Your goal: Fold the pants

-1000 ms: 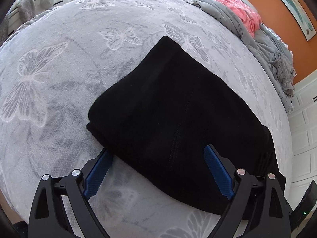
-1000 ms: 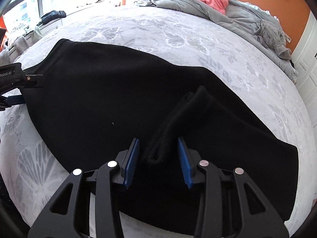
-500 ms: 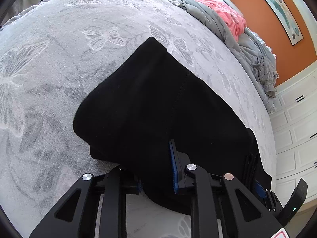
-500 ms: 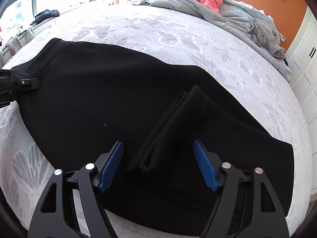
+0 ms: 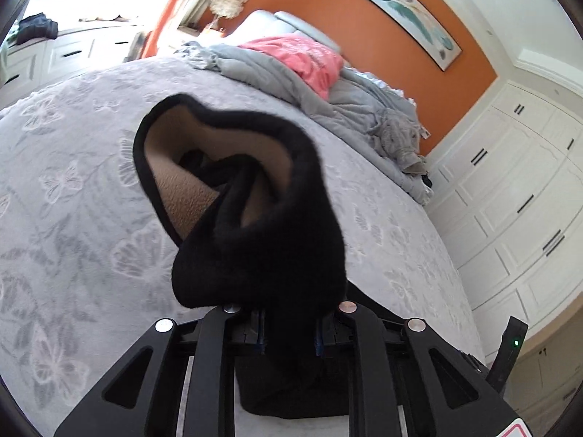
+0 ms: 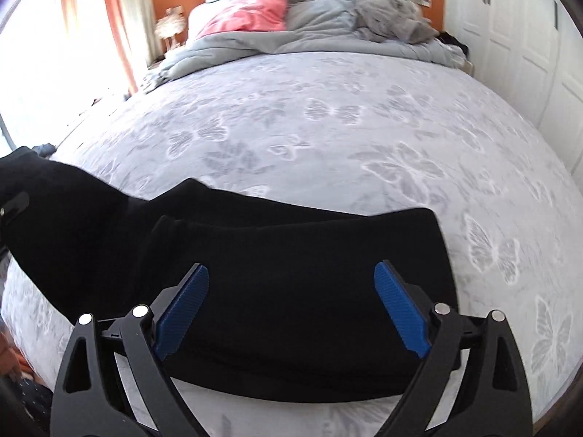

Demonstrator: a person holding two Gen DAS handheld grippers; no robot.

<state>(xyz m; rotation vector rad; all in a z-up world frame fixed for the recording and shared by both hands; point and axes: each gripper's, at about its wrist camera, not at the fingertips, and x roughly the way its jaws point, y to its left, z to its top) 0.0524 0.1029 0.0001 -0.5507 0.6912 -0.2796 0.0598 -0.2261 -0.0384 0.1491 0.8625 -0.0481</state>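
The left gripper is clamped on a bunched fold of the black pants, its two blue-lined fingers pressed against the fabric from either side, so that only thin strips of the pads show. The gripped end is lifted off the bed; it rises in front of the camera and gapes open, showing a tan fleece lining inside the black shell. Below the fingers more black fabric hangs down between the gripper's arms.

The right gripper is spread wide, its blue ribbed pads well apart and closed on nothing. It hovers over the other part of the pants, which lies flat near the near edge of the bed, a long black band running across the view with a fold ridge toward the left. At the far left the fabric rises toward a black piece of the other gripper at the picture's border.

The bed carries a grey butterfly-print bedspread. At its head end lie a rumpled grey duvet and a pink garment, against an orange wall bearing a long framed picture. White panelled wardrobe doors stand along the bed's right side.
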